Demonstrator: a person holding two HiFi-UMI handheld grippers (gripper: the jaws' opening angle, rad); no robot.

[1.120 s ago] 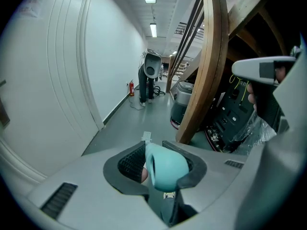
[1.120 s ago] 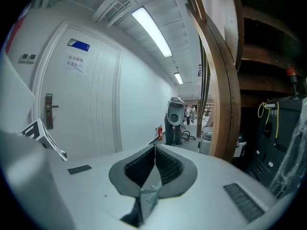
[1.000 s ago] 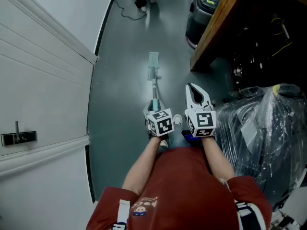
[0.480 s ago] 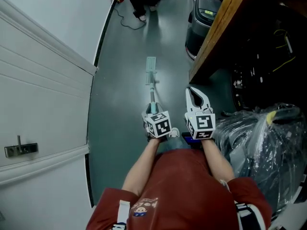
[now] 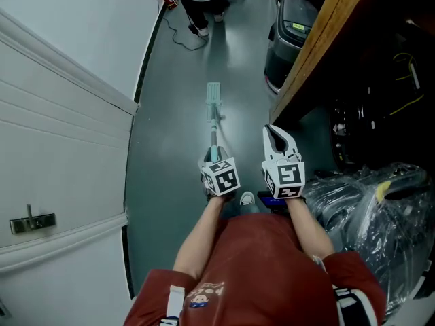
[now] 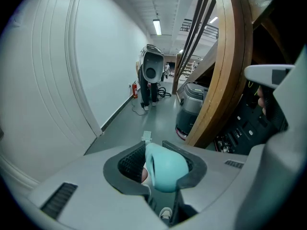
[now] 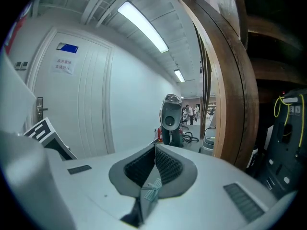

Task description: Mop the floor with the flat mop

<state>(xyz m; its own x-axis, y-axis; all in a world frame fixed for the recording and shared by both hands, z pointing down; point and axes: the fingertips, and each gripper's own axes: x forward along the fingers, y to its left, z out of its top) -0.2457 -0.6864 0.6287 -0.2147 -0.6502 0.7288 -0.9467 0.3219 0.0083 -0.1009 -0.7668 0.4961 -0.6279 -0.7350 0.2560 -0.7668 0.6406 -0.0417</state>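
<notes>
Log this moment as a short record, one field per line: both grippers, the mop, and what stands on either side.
left gripper: jaws closed round the teal top end of the mop
right gripper: jaws together, nothing between them, held beside the left one
mop head: flat on the floor, straight ahead of the person
left side: white panelled door
right side: wooden counter, with a plastic-wrapped bundle nearer the person

two grippers are counted, the left gripper (image 5: 216,155) and the right gripper (image 5: 273,132); one flat mop (image 5: 213,106); one door handle (image 5: 32,221).
</notes>
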